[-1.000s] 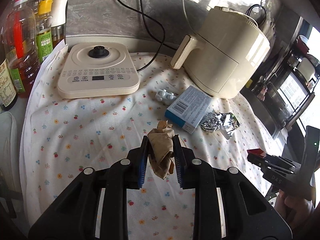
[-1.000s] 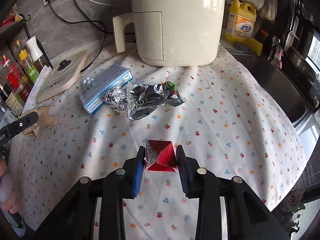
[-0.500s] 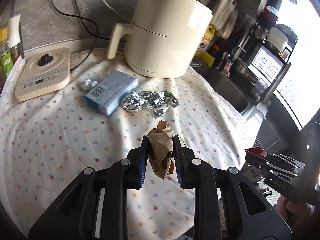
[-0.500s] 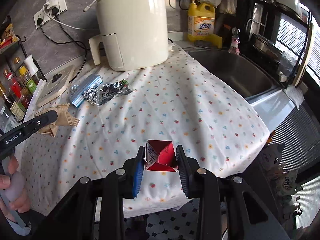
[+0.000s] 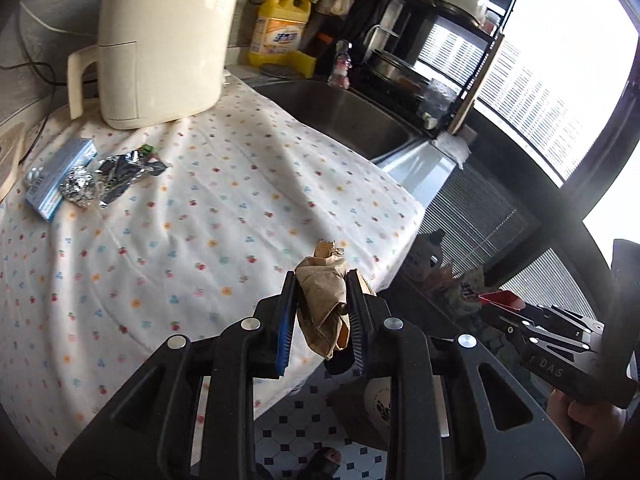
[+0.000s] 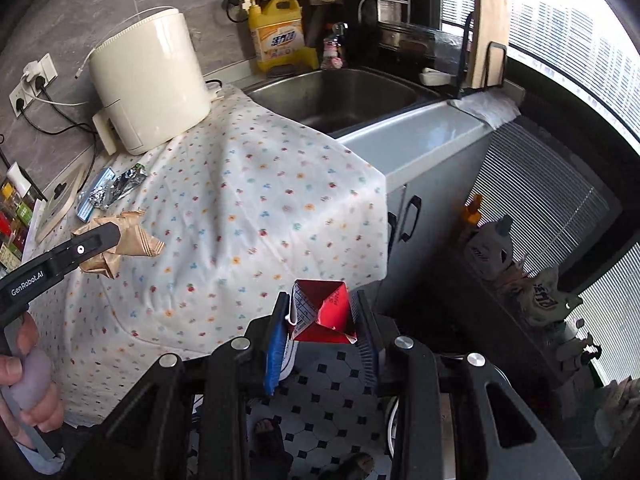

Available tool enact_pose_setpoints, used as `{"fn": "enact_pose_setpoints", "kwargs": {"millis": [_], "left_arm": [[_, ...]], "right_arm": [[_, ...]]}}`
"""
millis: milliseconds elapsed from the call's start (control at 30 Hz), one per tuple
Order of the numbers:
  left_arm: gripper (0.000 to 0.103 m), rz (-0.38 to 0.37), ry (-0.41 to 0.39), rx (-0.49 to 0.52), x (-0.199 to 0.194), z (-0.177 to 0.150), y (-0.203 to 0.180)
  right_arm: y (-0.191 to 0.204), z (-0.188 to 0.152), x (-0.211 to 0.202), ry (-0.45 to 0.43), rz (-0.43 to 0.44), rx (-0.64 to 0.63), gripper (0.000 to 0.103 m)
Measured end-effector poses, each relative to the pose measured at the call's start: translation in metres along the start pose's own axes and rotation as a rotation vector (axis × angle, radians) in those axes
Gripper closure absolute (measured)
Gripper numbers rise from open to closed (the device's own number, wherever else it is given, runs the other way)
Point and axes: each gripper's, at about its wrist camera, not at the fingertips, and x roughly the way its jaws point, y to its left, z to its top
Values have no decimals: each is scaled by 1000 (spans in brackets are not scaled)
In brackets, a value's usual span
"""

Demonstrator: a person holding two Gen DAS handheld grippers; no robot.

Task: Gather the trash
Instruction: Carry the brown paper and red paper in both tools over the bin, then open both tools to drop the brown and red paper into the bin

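Observation:
My left gripper (image 5: 321, 280) is shut on a crumpled brown paper wad (image 5: 322, 300), held in the air over the front right edge of the floral tablecloth (image 5: 200, 220). It also shows in the right wrist view (image 6: 120, 240). My right gripper (image 6: 322, 304) is shut on a red folded carton (image 6: 322, 312), held beyond the table's edge above the tiled floor; it shows in the left wrist view (image 5: 500, 300). Crumpled foil (image 5: 116, 176) and a blue box (image 5: 60, 180) lie on the cloth at the far left.
A cream air fryer (image 5: 160, 40) stands at the back of the table. A steel sink (image 6: 340, 96), a yellow detergent jug (image 6: 280, 36) and a dish rack (image 5: 440, 60) are to the right. Below are the black-and-white tiled floor (image 6: 328, 400) and bags (image 6: 520, 272) by the window.
Both grippers have swung right and back from the table middle toward its right edge, each still holding its trash. The right gripper is now past the edge, over the floor.

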Motion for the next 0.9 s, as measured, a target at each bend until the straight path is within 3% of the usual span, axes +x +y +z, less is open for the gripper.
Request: {"fn": "enact_pose_setpoints", "kwargs": {"millis": [533, 600, 633, 900], "left_arm": [[79, -124, 136, 126, 63, -46, -136], [79, -135, 150, 143, 69, -53, -151], [79, -141, 157, 152, 71, -57, -158], [79, -182, 230, 196, 96, -83, -200]], "right_arm": [[-150, -75, -19, 61, -119, 215, 68], [-166, -83, -24, 54, -129, 247, 45], [-173, -87, -27, 48, -135, 261, 41], [-219, -122, -47, 42, -178, 359, 36]]}}
